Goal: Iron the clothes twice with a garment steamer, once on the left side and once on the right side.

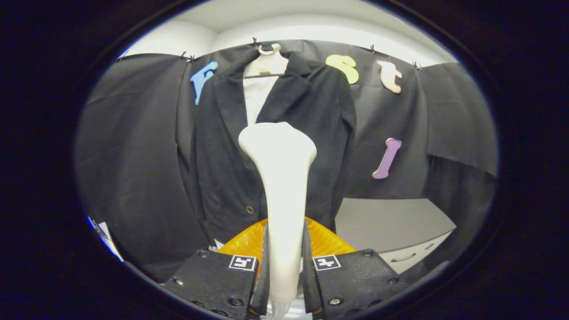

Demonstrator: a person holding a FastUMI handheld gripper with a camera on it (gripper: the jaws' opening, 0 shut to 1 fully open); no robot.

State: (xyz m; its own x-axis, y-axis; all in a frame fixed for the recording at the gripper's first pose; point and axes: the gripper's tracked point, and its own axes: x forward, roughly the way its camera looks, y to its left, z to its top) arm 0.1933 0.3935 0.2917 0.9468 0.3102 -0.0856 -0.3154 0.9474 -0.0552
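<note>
The steamer (279, 186) was held upright between the two fingers of the gripper (284, 266), which were clamped on its narrow handle from both sides. Its wide head was raised in front of the jacket (306, 133), level with the jacket's middle and just below the open collar; whether the head touched the cloth could not be told. The jacket was hung on a pale hanger (266, 64) against the booth's wall, with a white shirt (257, 100) seen between its lapels and a button (250, 209) low on its front. An orange ribbed thing (326, 242) was seen just behind the fingers. A grey cabinet (391, 226) with a drawer handle was placed off to the right, below the wall
</note>
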